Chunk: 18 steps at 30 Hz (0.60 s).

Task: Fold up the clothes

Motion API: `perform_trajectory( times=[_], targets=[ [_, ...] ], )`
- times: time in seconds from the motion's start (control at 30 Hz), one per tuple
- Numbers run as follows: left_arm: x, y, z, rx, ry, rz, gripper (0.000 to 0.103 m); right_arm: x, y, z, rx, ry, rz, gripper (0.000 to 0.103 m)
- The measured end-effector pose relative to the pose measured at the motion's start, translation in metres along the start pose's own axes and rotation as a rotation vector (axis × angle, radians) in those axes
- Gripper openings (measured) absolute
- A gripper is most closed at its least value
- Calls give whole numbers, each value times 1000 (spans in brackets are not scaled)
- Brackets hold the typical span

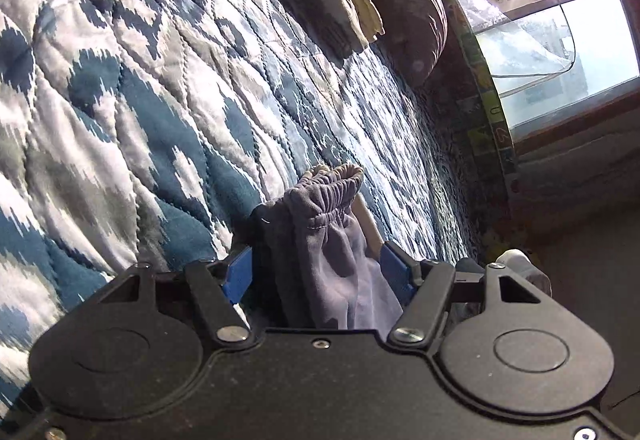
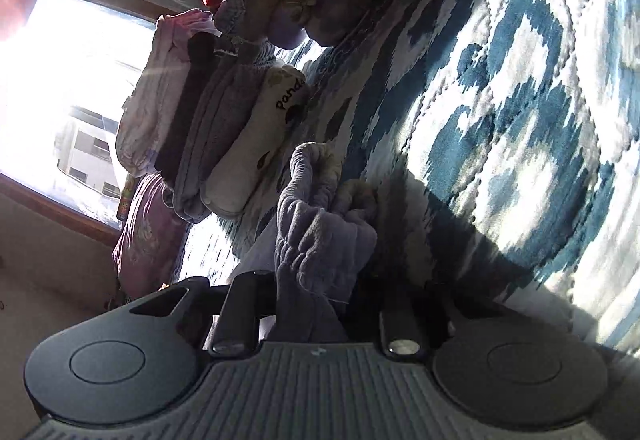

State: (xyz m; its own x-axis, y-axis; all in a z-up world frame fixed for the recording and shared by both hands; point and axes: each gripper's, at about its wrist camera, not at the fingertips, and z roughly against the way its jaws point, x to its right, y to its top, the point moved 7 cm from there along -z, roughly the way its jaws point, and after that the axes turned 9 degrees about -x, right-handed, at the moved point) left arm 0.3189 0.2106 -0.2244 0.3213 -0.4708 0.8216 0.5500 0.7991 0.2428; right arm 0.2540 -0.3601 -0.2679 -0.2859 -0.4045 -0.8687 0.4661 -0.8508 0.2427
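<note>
Both jaws clamp the purple garment; a stacked cloth reads "pand" (rest hidden).

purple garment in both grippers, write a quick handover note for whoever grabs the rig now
Left hand-held gripper: shut on the purple garment at its elastic band.
Right hand-held gripper: shut on the same garment's bunched band.
Garment is held over the quilt, not yet laid flat.
Done: a stack of folded clothes sits near the window.
Left: spread, fold, add to stack.
</note>
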Motion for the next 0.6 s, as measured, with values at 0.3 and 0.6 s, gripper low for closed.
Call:
perform_trajectory(
  times=[0.3,0.6],
  targets=[
    [-2,-3,30,27,-38,61,6,-1,16,29,-86,242,-79,21],
    [-38,-19,49,-4,-45,86,42,12,13,35,-113,218,-97,50]
  ],
)
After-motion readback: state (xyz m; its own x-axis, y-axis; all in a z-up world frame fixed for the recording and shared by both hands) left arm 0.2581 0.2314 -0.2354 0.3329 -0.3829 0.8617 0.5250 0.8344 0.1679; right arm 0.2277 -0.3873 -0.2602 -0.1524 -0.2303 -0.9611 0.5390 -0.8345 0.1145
